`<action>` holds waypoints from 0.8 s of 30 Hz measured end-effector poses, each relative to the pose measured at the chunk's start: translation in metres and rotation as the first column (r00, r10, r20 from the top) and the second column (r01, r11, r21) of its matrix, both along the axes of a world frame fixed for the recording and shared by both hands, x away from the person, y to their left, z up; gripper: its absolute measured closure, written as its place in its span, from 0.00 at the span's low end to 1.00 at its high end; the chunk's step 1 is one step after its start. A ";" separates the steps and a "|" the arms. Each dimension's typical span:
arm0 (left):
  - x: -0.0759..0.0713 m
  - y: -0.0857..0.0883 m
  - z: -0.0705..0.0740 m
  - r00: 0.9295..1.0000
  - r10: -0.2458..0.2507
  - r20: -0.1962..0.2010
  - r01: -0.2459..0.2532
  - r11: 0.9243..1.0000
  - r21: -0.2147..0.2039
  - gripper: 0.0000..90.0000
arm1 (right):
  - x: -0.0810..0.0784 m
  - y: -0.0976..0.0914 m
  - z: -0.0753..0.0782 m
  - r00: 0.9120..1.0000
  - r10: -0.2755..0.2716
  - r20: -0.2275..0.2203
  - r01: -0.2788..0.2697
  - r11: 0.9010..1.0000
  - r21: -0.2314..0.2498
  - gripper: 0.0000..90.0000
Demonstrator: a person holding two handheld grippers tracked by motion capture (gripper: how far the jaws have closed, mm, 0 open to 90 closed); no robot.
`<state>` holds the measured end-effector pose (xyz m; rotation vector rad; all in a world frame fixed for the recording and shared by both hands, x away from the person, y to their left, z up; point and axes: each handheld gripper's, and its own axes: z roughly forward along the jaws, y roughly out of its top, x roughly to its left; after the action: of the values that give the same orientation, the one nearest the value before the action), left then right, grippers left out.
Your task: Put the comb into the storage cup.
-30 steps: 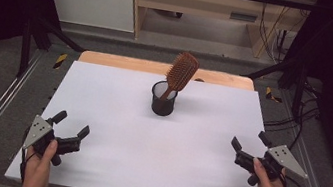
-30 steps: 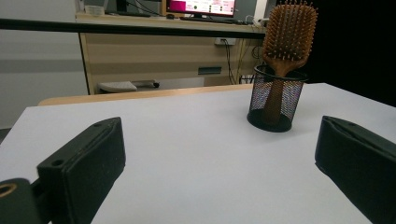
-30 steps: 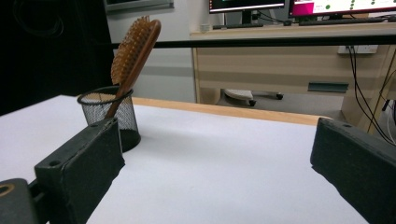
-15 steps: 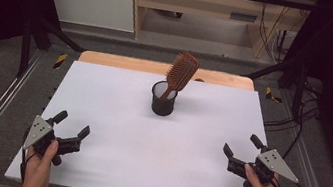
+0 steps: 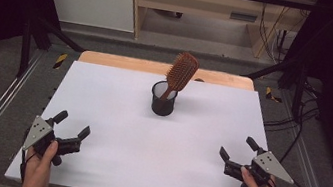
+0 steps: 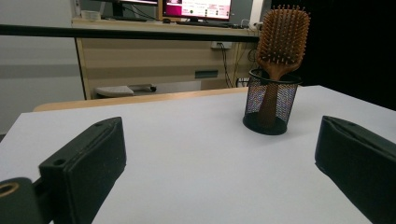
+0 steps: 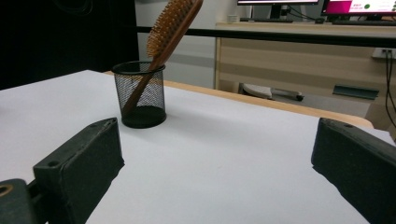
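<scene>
Item one: wooden hairbrush [image 5: 181, 73], paddle type, standing handle-down in a black mesh cup [image 5: 163, 99] at the middle of the far half of the white table [image 5: 115, 116]; it leans toward my right, head well above the rim. Item two: the mesh cup itself, upright, nothing else in it that I can make out. Progress, as I judge it: nothing done so far. The brush sits untouched in its holder, and the reach, the grasp and whatever lifting or moving is meant all remain. Item three: my left gripper [image 5: 68, 132], resting low at the near left corner of the table, jaws spread wide, holding nothing and touching nothing between them. Item four: my right gripper [image 5: 236, 148], at the near right corner, jaws likewise wide apart and empty. Both point inward toward the cup, and both are well apart from it, with bare table between.
</scene>
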<state>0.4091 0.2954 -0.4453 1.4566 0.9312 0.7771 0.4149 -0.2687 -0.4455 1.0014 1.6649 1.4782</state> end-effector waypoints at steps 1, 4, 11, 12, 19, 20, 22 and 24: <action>0.000 0.000 0.000 1.000 -0.001 0.000 0.001 1.000 0.001 0.02 | 0.000 0.000 -0.001 1.000 0.002 -0.004 -0.002 1.000 -0.001 0.02; 0.000 -0.001 0.000 1.000 -0.006 0.002 0.006 1.000 -0.004 0.02 | -0.001 0.001 -0.004 1.000 0.011 -0.014 -0.011 1.000 -0.004 0.02; -0.001 -0.003 0.000 1.000 -0.018 0.006 0.018 1.000 0.009 0.02 | -0.002 0.004 -0.006 0.999 0.034 -0.016 -0.034 0.999 -0.002 0.03; -0.002 -0.004 0.000 1.000 -0.019 0.006 0.019 1.000 0.009 0.02 | -0.002 0.004 -0.006 0.999 0.038 -0.017 -0.038 0.999 -0.003 0.03; -0.006 -0.005 0.001 1.000 -0.027 0.010 0.027 1.000 0.011 0.02 | -0.003 0.006 -0.008 0.998 0.051 -0.027 -0.052 0.999 -0.009 0.03; -0.007 -0.005 0.001 1.000 -0.027 0.011 0.027 1.000 0.009 0.02 | -0.004 0.006 -0.008 0.998 0.054 -0.029 -0.054 0.999 -0.007 0.03; -0.007 -0.005 0.001 1.000 -0.027 0.011 0.027 1.000 0.009 0.02 | -0.004 0.007 -0.009 0.998 0.060 -0.030 -0.060 0.998 -0.010 0.03; -0.007 -0.005 0.000 1.000 -0.025 0.006 0.025 1.000 0.009 0.02 | -0.003 0.007 -0.009 0.998 0.063 -0.028 -0.063 0.998 -0.011 0.03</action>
<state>0.4021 0.2904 -0.4455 1.4704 0.9038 0.7676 0.4114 -0.2615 -0.4545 0.9757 1.7371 1.4998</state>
